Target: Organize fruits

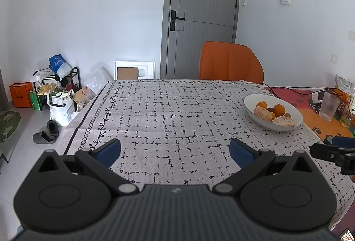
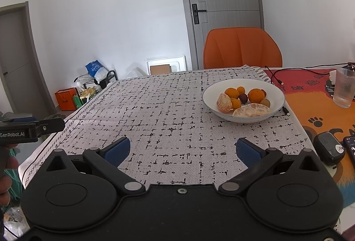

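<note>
A white bowl (image 1: 264, 103) (image 2: 213, 90) stands at the right of the patterned tablecloth. It holds whole oranges (image 2: 256, 95), peeled citrus pieces (image 2: 251, 110) (image 1: 263, 113) and small dark and green fruits (image 2: 243, 97). My left gripper (image 1: 175, 150) hovers over the cloth's near edge, open and empty, with the bowl ahead to its right. My right gripper (image 2: 183, 148) is open and empty too, short of the bowl, which lies ahead and slightly right. Each gripper shows at the edge of the other's view: the right gripper (image 1: 332, 150) and the left gripper (image 2: 33, 127).
An orange chair (image 2: 243, 47) stands behind the table before a grey door (image 1: 204, 14). A ribbed glass (image 2: 344, 87), black cables (image 2: 275, 76), a dark case (image 2: 329, 147) and a phone (image 2: 350, 147) lie on the orange mat at right. Bags, shoes and a rack (image 1: 55, 90) crowd the floor at left.
</note>
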`<action>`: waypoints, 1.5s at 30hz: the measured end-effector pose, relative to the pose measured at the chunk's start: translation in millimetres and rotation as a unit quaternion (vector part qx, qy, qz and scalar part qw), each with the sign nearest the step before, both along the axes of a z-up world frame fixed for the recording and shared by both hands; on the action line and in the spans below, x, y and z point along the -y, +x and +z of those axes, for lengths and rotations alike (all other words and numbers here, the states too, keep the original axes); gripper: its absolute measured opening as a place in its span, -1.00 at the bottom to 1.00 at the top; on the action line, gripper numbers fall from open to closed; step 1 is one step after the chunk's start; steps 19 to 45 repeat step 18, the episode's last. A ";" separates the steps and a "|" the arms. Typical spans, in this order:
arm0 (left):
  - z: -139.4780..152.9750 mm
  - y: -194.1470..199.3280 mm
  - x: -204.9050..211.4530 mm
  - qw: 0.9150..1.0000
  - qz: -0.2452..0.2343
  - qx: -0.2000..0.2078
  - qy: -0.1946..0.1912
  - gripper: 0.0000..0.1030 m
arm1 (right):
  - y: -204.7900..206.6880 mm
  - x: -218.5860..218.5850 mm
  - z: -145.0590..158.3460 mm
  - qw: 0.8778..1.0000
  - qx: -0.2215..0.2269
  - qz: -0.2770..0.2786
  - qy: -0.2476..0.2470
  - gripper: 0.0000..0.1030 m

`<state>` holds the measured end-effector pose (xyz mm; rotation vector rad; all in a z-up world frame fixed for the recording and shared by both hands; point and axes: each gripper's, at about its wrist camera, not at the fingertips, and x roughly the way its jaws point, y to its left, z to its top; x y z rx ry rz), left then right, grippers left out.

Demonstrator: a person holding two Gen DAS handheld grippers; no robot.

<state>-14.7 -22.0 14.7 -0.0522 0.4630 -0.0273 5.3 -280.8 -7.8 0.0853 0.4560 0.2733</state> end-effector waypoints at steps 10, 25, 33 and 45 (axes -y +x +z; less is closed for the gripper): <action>-0.3 0.0 -0.1 1.000 -0.003 -0.003 0.001 1.00 | -0.1 -1.0 -1.5 1.000 -0.001 0.000 -0.001 1.00; 0.0 0.0 0.2 1.000 -0.009 -0.004 0.000 1.00 | 1.2 -0.9 -3.0 1.000 -0.003 -0.001 -0.001 1.00; 0.0 0.0 0.2 1.000 -0.009 -0.004 0.000 1.00 | 1.2 -0.9 -3.0 1.000 -0.003 -0.001 -0.001 1.00; 0.0 0.0 0.2 1.000 -0.009 -0.004 0.000 1.00 | 1.2 -0.9 -3.0 1.000 -0.003 -0.001 -0.001 1.00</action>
